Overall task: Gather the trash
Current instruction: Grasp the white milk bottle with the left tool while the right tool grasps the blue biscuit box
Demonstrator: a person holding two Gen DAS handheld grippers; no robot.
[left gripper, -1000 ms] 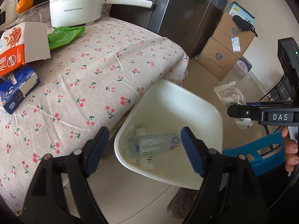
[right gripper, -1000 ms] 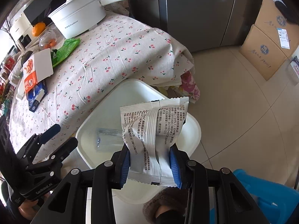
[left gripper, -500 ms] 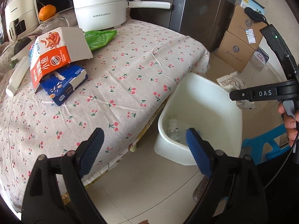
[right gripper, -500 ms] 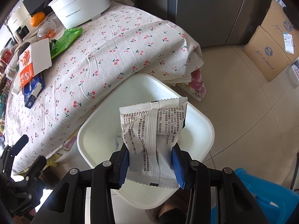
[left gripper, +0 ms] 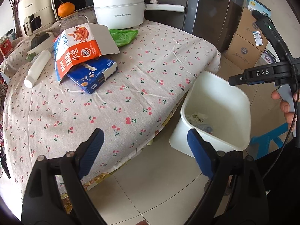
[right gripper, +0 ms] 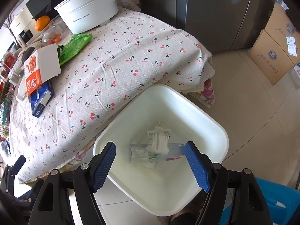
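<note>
Dropped since the earlier frames: white wrapper (right gripper: 159, 140), out of the right gripper (right gripper: 150, 165) and down into the bin (right gripper: 211, 120). Jaws of that gripper just opened, now spread wide with nothing between them, blue pads (right gripper: 104, 164) framing the bin's mouth at lower centre of the right wrist view. Wrapper lying blurred on the bin floor atop a clear bottle (right gripper: 148, 153) with a red-lettered label.

Swung away from the bin toward the table: left gripper (left gripper: 144, 154), jaws likewise spread and empty, opened a little further in the last second. Left pad (left gripper: 90, 151) over the tablecloth's edge at lower left of the left wrist view, right pad over the bin's near rim. Bin (left gripper: 241, 101) now at right of that view, standing on the tiled floor just beside the table corner, with scraps visible inside.

Waiting on the cherry-print tablecloth (left gripper: 131, 97), upper left of the left wrist view: orange-and-white carton (left gripper: 78, 50) leaning on a blue box (left gripper: 93, 76), green bag (left gripper: 121, 37) behind them, white tube (left gripper: 37, 68) to their left. White pot (left gripper: 120, 13) at the table's far edge, top centre.

At far right of the left wrist view, a hand (left gripper: 286, 108) around the handle of the right gripper's black body.
</note>
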